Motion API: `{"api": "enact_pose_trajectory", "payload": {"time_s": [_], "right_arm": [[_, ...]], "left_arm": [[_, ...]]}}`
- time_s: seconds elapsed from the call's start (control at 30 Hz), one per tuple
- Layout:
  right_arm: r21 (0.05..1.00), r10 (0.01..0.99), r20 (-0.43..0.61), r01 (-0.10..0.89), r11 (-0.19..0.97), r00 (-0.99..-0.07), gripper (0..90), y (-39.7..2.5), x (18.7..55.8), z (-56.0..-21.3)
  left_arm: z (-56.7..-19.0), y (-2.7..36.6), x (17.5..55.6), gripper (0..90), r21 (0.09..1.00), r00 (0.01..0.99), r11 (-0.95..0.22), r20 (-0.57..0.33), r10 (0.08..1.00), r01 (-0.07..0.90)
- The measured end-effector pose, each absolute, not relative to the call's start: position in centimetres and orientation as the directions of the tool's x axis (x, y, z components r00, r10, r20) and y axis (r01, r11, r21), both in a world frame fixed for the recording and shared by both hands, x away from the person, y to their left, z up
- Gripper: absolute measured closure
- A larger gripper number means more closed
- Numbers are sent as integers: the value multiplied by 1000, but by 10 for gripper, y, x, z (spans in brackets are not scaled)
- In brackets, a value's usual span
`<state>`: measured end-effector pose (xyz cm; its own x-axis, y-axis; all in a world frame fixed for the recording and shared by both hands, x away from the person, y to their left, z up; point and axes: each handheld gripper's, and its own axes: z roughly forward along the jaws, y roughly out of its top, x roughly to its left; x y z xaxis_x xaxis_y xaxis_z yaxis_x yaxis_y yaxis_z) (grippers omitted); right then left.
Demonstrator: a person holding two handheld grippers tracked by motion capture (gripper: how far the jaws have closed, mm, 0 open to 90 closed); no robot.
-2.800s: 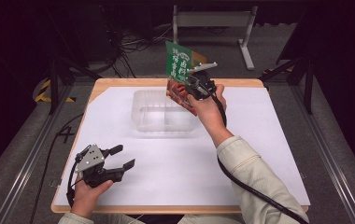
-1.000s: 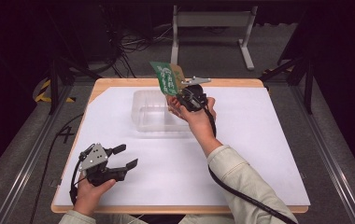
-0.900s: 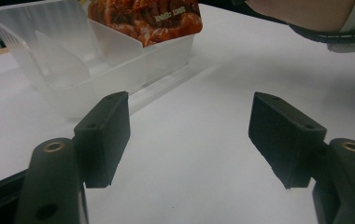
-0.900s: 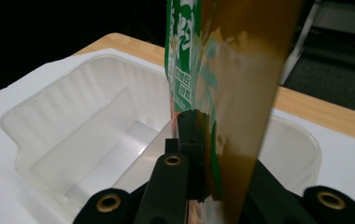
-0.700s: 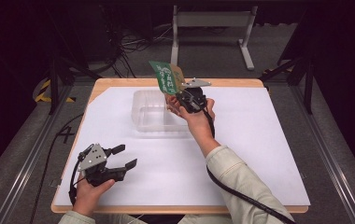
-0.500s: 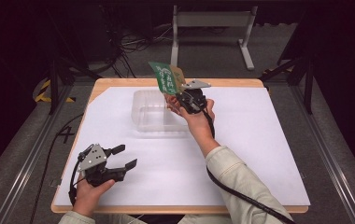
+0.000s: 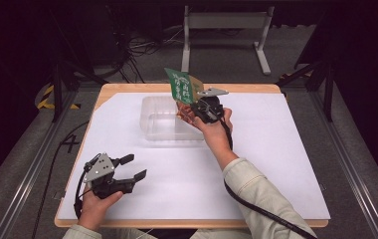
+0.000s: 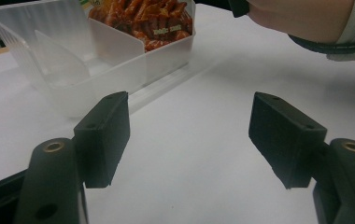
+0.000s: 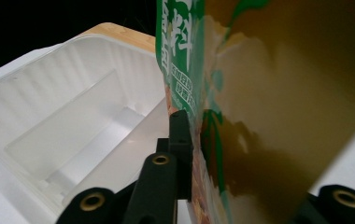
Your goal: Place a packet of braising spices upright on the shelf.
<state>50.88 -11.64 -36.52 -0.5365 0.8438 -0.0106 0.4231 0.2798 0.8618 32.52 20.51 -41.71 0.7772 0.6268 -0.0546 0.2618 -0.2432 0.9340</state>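
one snack packet [image 7: 183, 85] stands pinched between the jaws of the right claw [image 7: 197, 102], rising above it, over the near right edge of the clear tray [image 7: 162, 122]. the left claw [image 7: 127, 169] rests spread, well apart, on the desk [image 7: 276, 149].

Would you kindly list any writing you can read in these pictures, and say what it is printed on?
Snack packet in the right gripper: white characters on the green band, too blurred to read.
Same packet behind the clear tray: small pale print, too small to read.
Nothing else legible.
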Motion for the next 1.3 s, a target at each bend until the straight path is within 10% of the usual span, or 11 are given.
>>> {"api": "enact_pose_trajectory", "payload": {"time_s": [0.53, 1.3], "right_arm": [[875, 854, -7, 411, 257, -520, 492, -138, 504, -365], [912, 788, -64, 285, 295, -612, 353, -165, 470, -330]], "left_arm": [[-417, 204, 326, 301, 934, 777, -237, -64, 626, 268], [-415, 206, 330, 299, 938, 776, -235, -54, 628, 256]]}}
